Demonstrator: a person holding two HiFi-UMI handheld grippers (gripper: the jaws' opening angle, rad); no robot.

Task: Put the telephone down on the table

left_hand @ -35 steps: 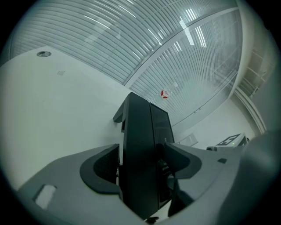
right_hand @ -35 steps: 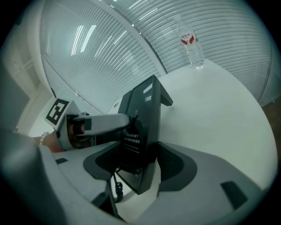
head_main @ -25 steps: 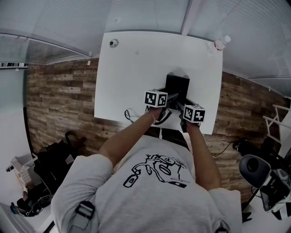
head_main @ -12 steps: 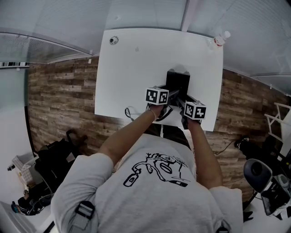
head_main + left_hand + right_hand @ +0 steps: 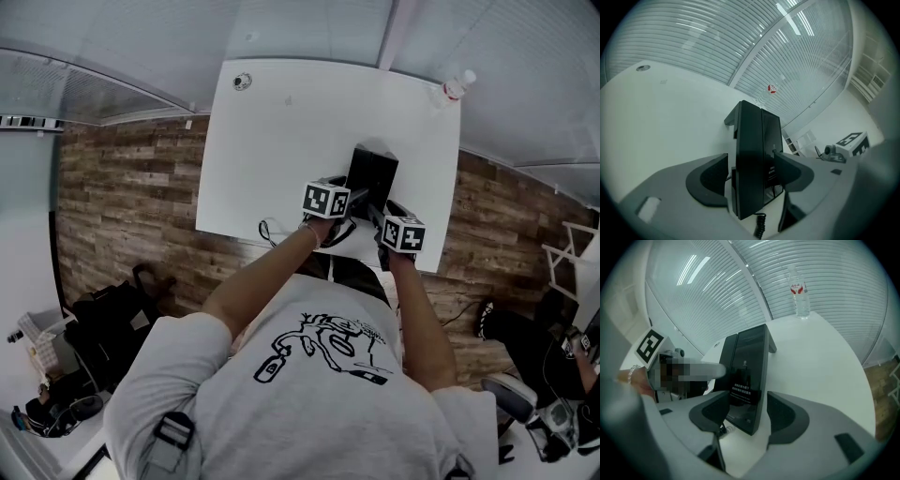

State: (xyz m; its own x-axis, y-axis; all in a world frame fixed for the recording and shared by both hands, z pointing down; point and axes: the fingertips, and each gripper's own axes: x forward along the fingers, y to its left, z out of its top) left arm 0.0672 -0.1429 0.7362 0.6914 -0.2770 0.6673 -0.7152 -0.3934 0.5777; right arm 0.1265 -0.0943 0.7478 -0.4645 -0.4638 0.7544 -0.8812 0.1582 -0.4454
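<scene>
The fingers of the left gripper are standing wide and pressing on the two broad faces of the black, slab-shaped plastic telephone at its near end. The right gripper is clasping the same end from the other side, its fingers likewise set wide around the slab. The telephone is being held upright on its long edge over the white rectangular table, at the table's near edge, right of its middle. Whether its lower edge is touching the table cannot be told. A black coiled cord is showing just under it. A clear plastic bottle is standing on the table's far right corner.
</scene>
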